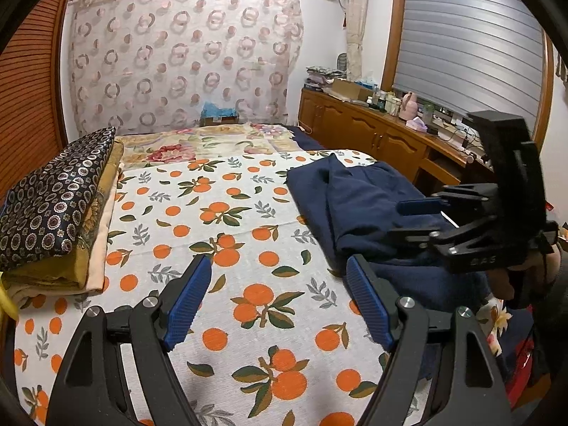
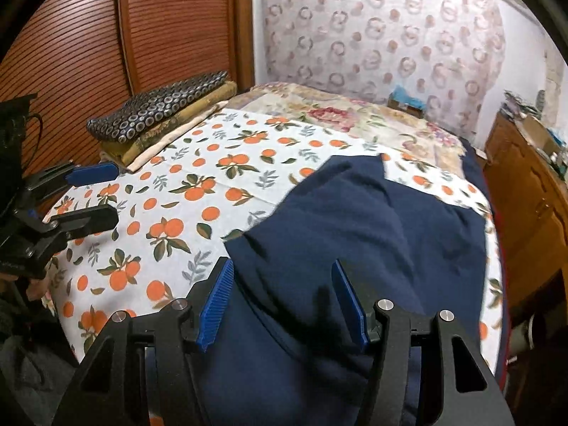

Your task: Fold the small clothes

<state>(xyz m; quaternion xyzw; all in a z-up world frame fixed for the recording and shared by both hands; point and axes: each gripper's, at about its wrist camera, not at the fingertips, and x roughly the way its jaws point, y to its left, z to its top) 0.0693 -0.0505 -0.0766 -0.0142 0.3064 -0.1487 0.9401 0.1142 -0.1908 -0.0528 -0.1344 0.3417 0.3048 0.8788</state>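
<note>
Navy garment (image 2: pixel 355 234), plain, no print. Bedsheet (image 1: pixel 220 220): white w/ orange fruit, dark green & grey leaves. Further sheet (image 1: pixel 198 145): cream w/ red/pink florals. Folded stack: top cloth (image 1: pixel 53 198) black w/ small white/purple circle motifs, mustard-yellow layer (image 1: pixel 46 273) under it, peach below. Wall curtain (image 1: pixel 184 53): off-white w/ pink-brown rings & dots. Both grippers black w/ blue ribbed pads (image 1: pixel 190 298). Cabinet (image 1: pixel 365 131) & shutter door (image 2: pixel 71 53): red-brown wood. Blind (image 1: pixel 472 39) grey.

- The navy garment (image 1: pixel 358 209) (image 2: pixel 355 234) — plain dark blue cloth — lies partly folded and rumpled, one flap doubled over itself.
- It rests on the bedspread's right side, running from the near edge toward the middle, one corner pointing to the far edge.
</note>
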